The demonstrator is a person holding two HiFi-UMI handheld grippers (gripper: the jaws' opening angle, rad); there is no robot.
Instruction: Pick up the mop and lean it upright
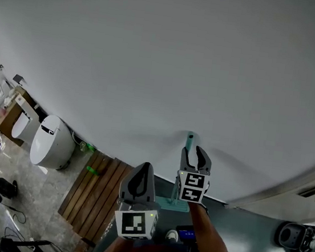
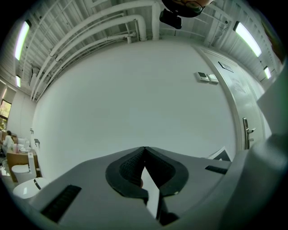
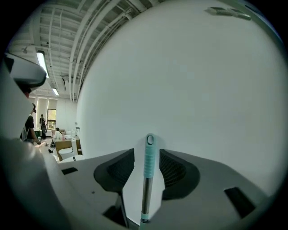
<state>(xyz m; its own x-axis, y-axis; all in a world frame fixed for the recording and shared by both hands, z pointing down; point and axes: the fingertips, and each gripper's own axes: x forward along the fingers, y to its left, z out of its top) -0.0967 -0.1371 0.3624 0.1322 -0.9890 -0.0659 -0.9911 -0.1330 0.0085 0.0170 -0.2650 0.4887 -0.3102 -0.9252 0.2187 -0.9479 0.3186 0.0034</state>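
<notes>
The mop stands upright with its teal grip (image 1: 189,139) resting against the white wall (image 1: 167,54); its teal head (image 1: 167,204) shows below, between my two grippers. My right gripper (image 1: 196,151) is open, one jaw on each side of the handle. In the right gripper view the teal grip and steel shaft (image 3: 149,161) rise between the jaws of the right gripper (image 3: 147,153), with a gap of wall showing on both sides, so the pads do not press on it. My left gripper (image 1: 143,169) is lower and to the left, away from the mop. It is shut and holds nothing, its tips meeting in the left gripper (image 2: 144,148) view.
A white toilet (image 1: 52,140) stands to the left by the wall, with a slatted wooden board (image 1: 94,192) beside it. A round black device (image 1: 293,235) sits low on the right. A door with a handle (image 2: 246,130) is on the right. People stand far off (image 3: 31,126).
</notes>
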